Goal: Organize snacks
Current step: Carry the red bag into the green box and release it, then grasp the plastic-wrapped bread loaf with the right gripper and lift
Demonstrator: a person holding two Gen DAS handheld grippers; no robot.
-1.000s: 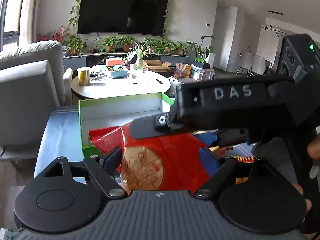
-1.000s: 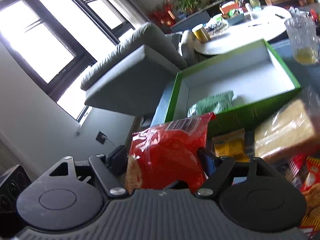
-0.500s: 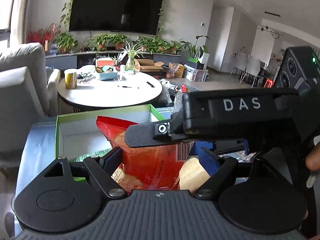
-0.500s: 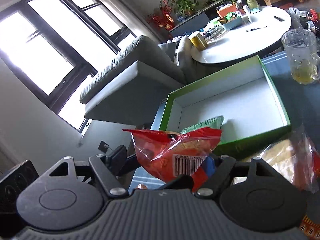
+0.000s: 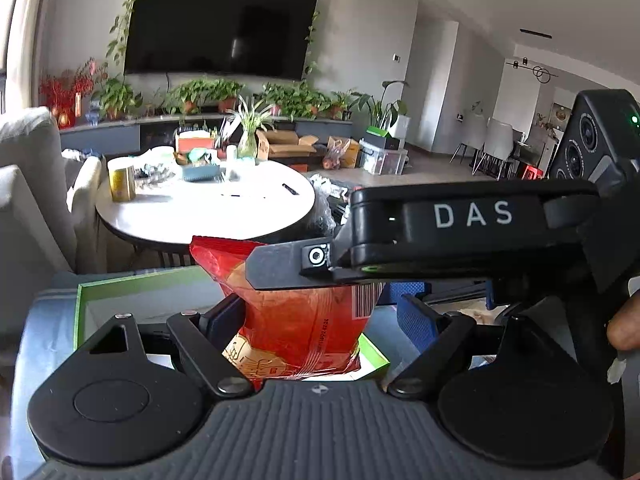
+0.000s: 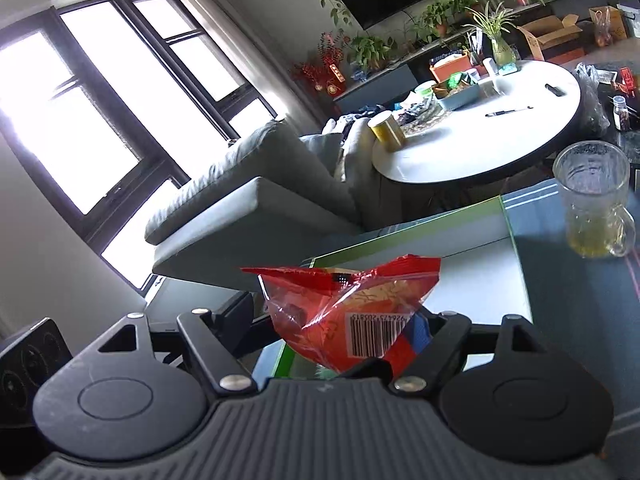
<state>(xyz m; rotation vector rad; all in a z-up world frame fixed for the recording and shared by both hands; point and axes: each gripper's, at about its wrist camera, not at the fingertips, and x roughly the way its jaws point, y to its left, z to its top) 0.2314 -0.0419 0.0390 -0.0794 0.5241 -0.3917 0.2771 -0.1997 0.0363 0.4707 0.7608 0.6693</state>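
Above the shallow green-walled cardboard box on the blue-covered desk, the crinkly red plastic snack bag hangs, pinched by the right tool, presumably for lowering inside. Left tool brackets the bag, jaws fairly wide, right pad clear; left contact cannot be told.

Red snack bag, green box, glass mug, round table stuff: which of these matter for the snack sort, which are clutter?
Job:
- red snack bag, pinched by right gripper
- green box, beneath the bag
- left gripper, around the bag

Clutter:
- glass mug
- yellow can
- pen
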